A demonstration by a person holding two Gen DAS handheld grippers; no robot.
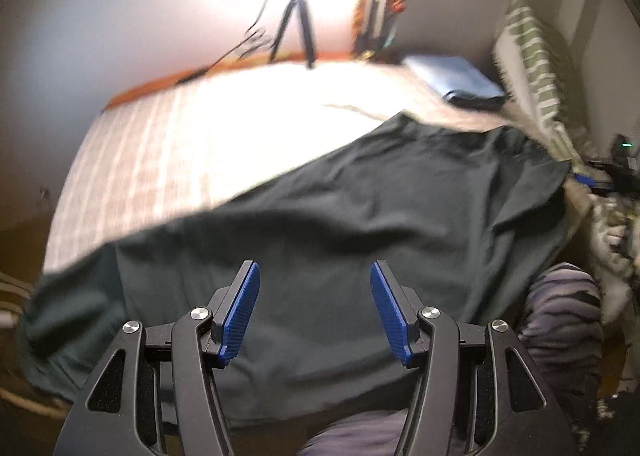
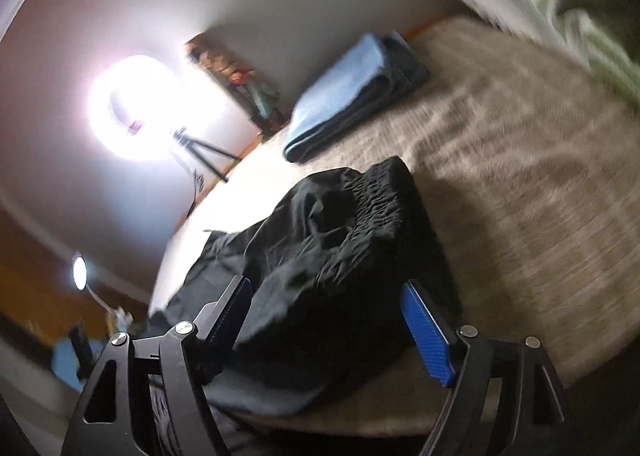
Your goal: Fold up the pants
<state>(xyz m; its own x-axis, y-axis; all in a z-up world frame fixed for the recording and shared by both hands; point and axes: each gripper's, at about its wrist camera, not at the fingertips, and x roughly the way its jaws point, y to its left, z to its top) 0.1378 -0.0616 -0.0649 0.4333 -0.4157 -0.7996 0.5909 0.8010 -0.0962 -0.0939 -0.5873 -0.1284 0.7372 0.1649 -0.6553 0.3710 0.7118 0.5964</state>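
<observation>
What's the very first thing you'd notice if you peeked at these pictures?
Probably the dark pants spread across the bed, bunched up at their elastic waistband. Then the glaring ring light on its tripod by the far wall. The open left gripper and open right gripper, both with blue pads, hover over the pants, and a folded blue cloth lies further back.

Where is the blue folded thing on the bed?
The folded blue cloth lies at the far end of the bed, beyond the dark pants, near the wall and the striped pillow.
</observation>
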